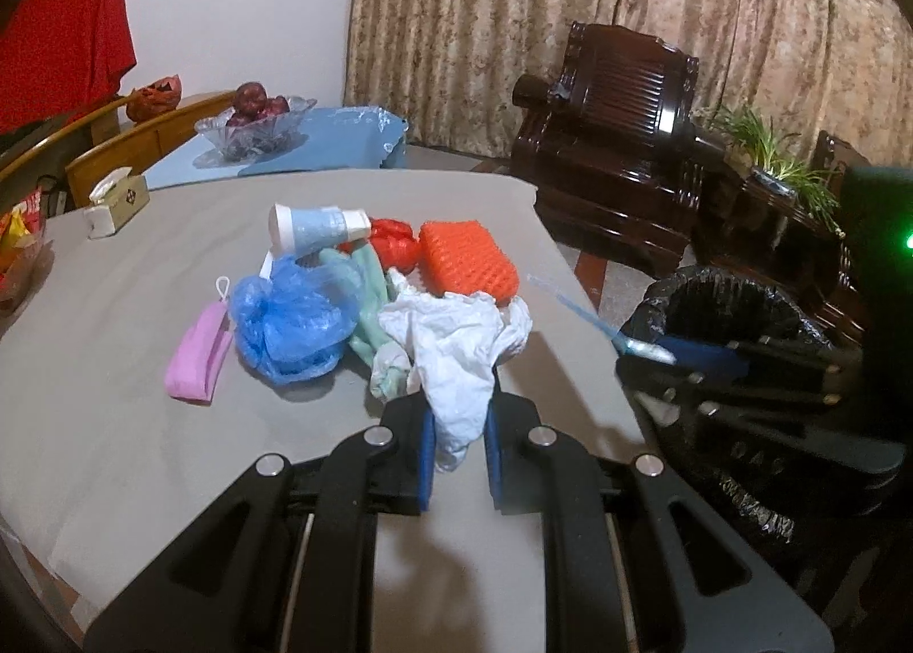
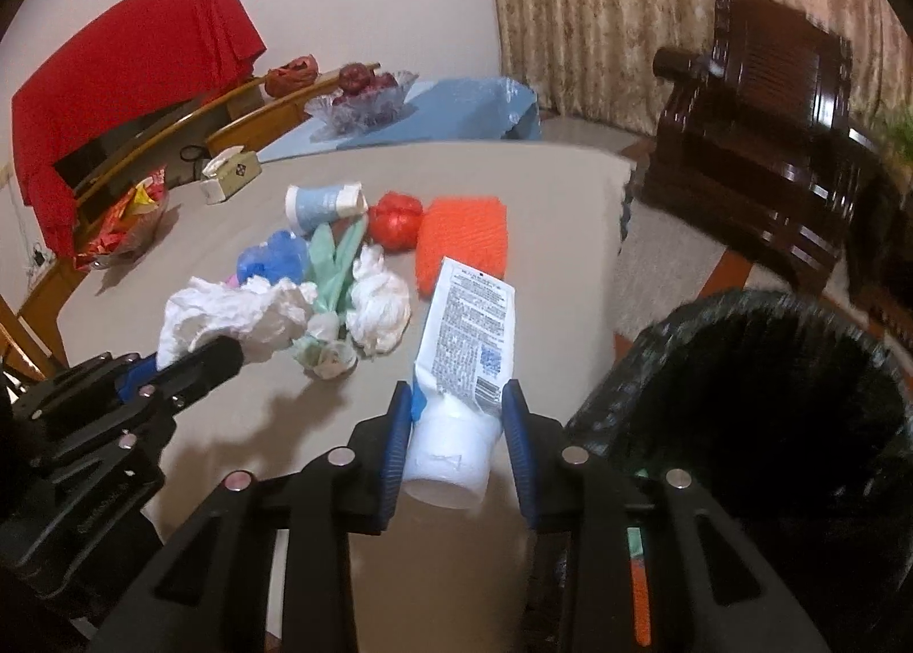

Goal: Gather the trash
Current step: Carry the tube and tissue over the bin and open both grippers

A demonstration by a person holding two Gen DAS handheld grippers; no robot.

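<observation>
White tube (image 2: pixel 465 367) sat clamped in the right gripper (image 2: pixel 459 413) jaws beside the black-lined bin (image 2: pixel 742 424) off the tabletop (image 1: pixel 114 396) right edge, apparently for dropping, while the left gripper (image 1: pixel 459 424) jaws pinched a crumpled white bag (image 1: pixel 456 356) near the tabletop's front edge.

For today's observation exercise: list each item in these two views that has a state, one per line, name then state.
left gripper: shut on white plastic bag, lifted
right gripper: shut on white tube, cap end toward camera
trash bin: open, black liner, beside the table
paper cup: lying on its side
blue bag: crumpled on table
tissue box: open, tissue sticking out
</observation>
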